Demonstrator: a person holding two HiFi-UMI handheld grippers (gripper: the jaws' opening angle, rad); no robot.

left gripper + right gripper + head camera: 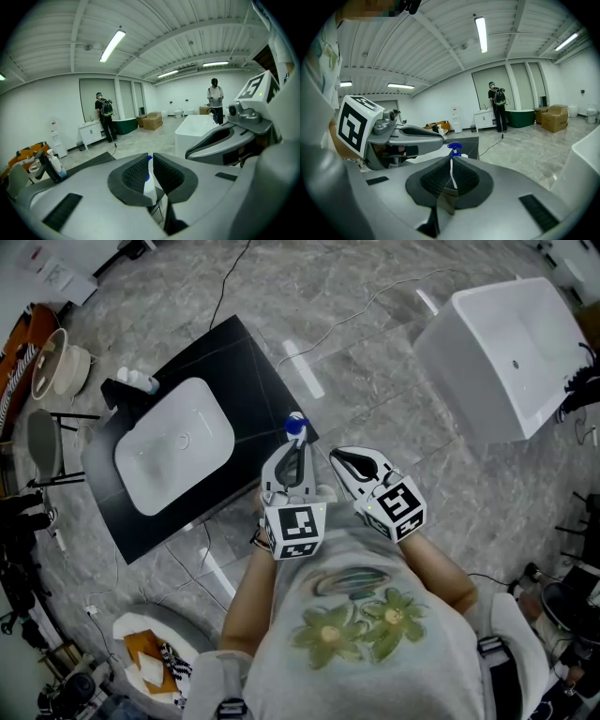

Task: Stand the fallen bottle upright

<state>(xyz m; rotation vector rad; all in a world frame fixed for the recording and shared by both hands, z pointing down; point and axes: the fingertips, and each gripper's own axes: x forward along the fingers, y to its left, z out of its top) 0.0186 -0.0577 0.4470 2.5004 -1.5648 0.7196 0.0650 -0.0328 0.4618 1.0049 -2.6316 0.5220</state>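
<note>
Holding the fingers (133, 176) of the left gripper (295, 451) a little way apart, squeezing nothing (only a thin gap to peek through). Seeing the bottle (296, 426) just past those tips, standing up with its blue top high, right at the corner of the black counter (234, 362). Risking a bump while pulling away or turning, tipping it over or pushing it off the edge. Holding the right gripper (339, 458) almost closed and empty beside it, maybe brushing it too.
</note>
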